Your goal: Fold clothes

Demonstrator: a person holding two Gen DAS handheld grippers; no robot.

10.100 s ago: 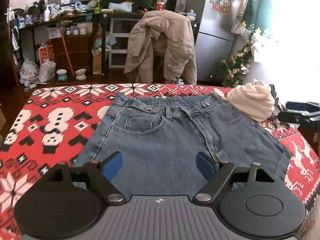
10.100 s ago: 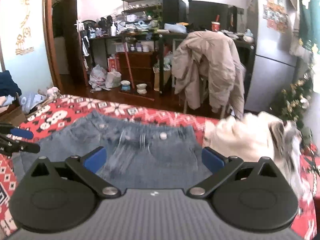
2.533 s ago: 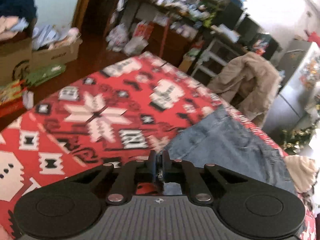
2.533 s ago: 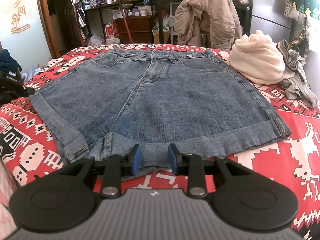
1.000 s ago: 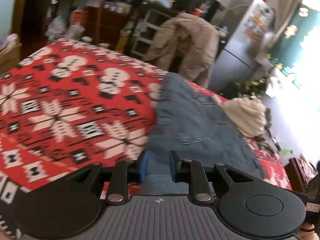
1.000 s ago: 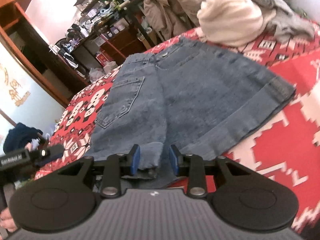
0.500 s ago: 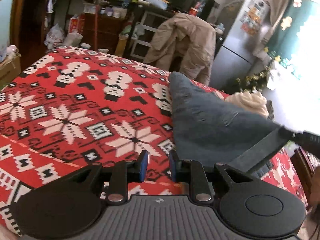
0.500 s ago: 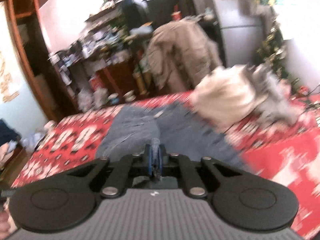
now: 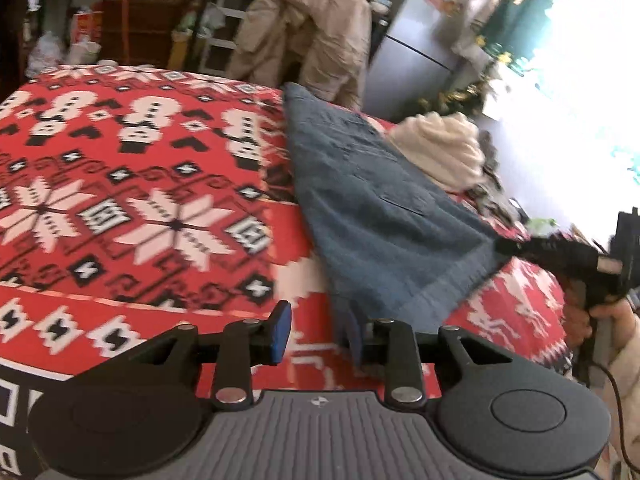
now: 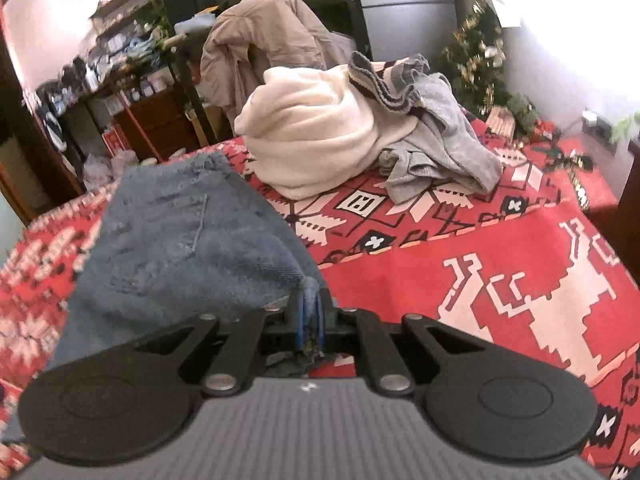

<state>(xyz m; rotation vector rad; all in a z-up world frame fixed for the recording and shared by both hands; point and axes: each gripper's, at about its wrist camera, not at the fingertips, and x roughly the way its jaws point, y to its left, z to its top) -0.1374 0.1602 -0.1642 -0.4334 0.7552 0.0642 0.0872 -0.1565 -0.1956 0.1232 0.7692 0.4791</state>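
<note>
The right gripper [image 10: 310,316] has its fingers pressed together on a corner of the denim shorts [image 10: 180,236]. The left gripper [image 9: 318,330] has its fingers apart, and the hem of the shorts hangs against its right finger [image 9: 354,334]. The shorts lie folded on the red patterned blanket [image 9: 120,200]. Behind the shorts is a cream sweater [image 10: 316,132], touching a grey garment [image 10: 436,148]. Further behind, a beige jacket [image 10: 260,36] hangs.

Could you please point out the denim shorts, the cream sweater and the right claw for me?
Denim shorts [image 10: 180,240]: right wrist view, on the back pocket panel.
Cream sweater [image 10: 316,132]: right wrist view, on its bunched middle.
Right claw [image 10: 309,316]: right wrist view, between the tips, shut on the hem.
</note>
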